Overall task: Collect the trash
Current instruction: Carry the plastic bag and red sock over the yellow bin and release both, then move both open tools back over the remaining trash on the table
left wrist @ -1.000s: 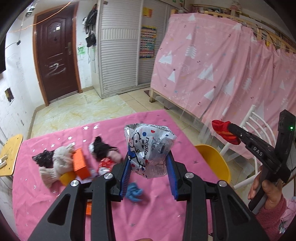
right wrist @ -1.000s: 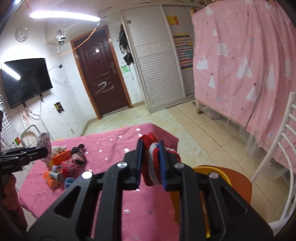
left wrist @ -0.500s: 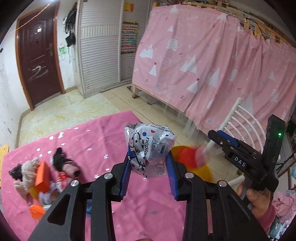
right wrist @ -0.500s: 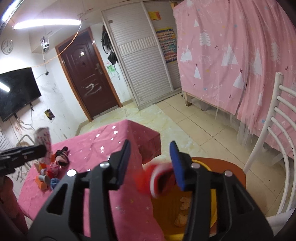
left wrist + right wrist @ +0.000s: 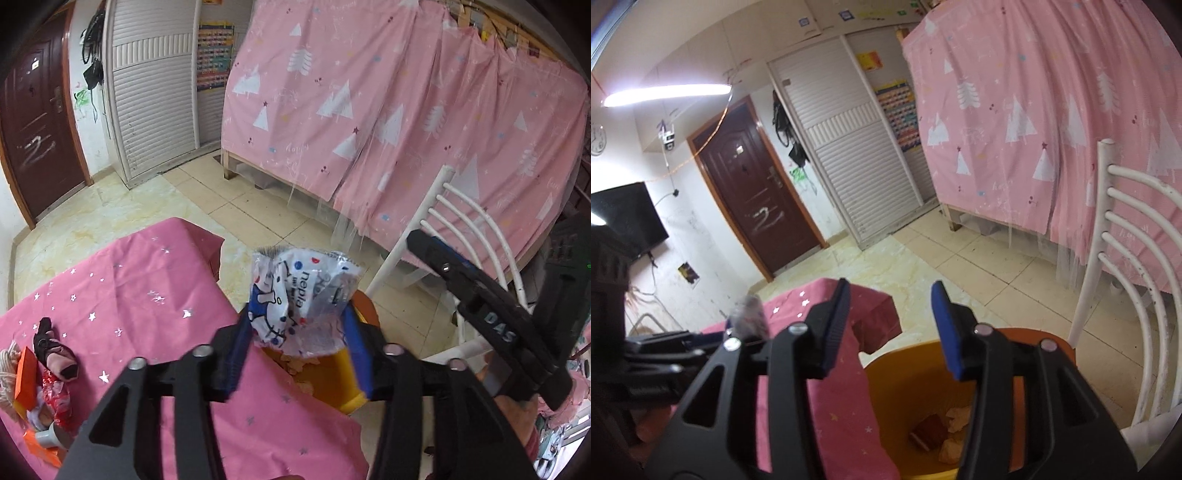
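Observation:
A crumpled white printed wrapper (image 5: 299, 295) sits between the blue pads of my left gripper (image 5: 297, 332), whose jaws are opening; the pads no longer seem to squeeze it. It hangs over the yellow bin (image 5: 332, 384) beside the pink-clothed table (image 5: 129, 295). My right gripper (image 5: 890, 295) hovers over the same bin (image 5: 905, 387), jaws opening, nothing between them. A red item (image 5: 927, 432) and paper scraps lie in the bin. In the right wrist view the wrapper (image 5: 750, 314) shows as a blur at the left.
More litter lies at the table's left end: a black and pink sock (image 5: 55, 350), an orange box (image 5: 26, 376), a red wrapper (image 5: 55, 398). A white chair (image 5: 1126, 277) stands right of the bin, with a pink curtain (image 5: 369, 110) behind.
My left gripper swung right from over the table to over the bin, and its jaws widened. My right gripper opened and its red and white item dropped into the bin.

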`<state>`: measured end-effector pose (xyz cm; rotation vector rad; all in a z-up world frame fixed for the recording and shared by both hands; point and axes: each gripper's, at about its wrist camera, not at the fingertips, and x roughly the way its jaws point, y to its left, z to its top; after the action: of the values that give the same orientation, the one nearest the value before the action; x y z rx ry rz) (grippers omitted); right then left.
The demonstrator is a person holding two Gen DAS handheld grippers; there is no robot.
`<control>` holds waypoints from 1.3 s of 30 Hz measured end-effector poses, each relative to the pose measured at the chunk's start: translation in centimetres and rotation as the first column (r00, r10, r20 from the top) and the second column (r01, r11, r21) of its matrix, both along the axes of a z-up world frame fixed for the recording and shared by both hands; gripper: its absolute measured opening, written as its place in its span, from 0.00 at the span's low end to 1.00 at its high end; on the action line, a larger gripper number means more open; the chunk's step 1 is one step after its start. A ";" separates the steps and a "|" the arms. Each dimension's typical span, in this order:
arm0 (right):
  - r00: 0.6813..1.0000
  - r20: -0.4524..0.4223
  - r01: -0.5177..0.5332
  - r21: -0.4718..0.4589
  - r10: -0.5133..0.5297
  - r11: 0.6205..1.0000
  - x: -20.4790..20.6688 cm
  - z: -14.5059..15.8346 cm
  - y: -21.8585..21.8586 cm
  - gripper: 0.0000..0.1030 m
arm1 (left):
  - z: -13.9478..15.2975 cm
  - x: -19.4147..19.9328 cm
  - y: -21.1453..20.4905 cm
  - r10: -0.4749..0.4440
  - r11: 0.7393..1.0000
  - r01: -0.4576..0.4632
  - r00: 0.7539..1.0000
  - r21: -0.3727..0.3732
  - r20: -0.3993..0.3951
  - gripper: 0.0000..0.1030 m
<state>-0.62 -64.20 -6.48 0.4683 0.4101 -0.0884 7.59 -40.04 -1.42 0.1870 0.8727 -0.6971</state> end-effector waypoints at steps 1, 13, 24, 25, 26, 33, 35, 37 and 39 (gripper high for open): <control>1.000 0.002 0.002 0.004 -0.002 1.000 -0.1 0.0 -0.1 0.45 | -0.2 0.0 -0.4 -0.004 1.000 0.004 1.000 0.005 -0.003 0.54; 1.000 0.001 -0.019 -0.001 0.019 1.000 0.1 0.0 0.4 0.45 | 0.2 -0.6 -0.1 -0.011 1.000 0.011 1.000 0.005 0.002 0.57; 0.998 -0.020 -0.062 -0.026 0.061 0.998 1.5 0.9 3.4 0.49 | 2.4 0.4 5.4 0.053 0.997 -0.052 0.999 -0.057 0.012 0.57; 0.997 -0.022 -0.069 -0.031 0.069 0.997 1.7 1.0 3.9 0.50 | 2.6 0.7 6.2 0.065 0.996 -0.064 0.998 -0.063 0.009 0.57; 0.997 -0.023 -0.077 -0.036 0.076 0.996 2.0 1.3 4.4 0.51 | 2.8 1.0 7.1 0.081 0.994 -0.081 0.997 -0.072 0.008 0.57; 0.984 -0.033 -0.176 -0.083 0.173 0.981 4.8 2.8 9.2 0.52 | 3.8 2.5 12.8 0.189 0.979 -0.186 0.981 -0.080 0.035 0.57; 0.977 -0.042 -0.212 -0.093 0.209 0.973 5.9 2.9 11.1 0.52 | 4.1 3.1 15.1 0.232 0.970 -0.228 0.972 -0.081 0.045 0.57; 0.970 -0.052 -0.243 -0.101 0.239 0.965 6.8 2.9 12.7 0.52 | 4.3 3.7 16.9 0.267 0.962 -0.262 0.962 -0.080 0.052 0.57; 0.961 -0.063 -0.273 -0.111 0.268 0.956 7.7 3.0 14.3 0.52 | 4.6 4.3 18.8 0.303 0.951 -0.298 0.951 -0.083 0.054 0.58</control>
<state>7.05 -49.89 -3.43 0.2896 0.5088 0.1416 11.94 -21.22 3.16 0.0090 0.7895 -0.4341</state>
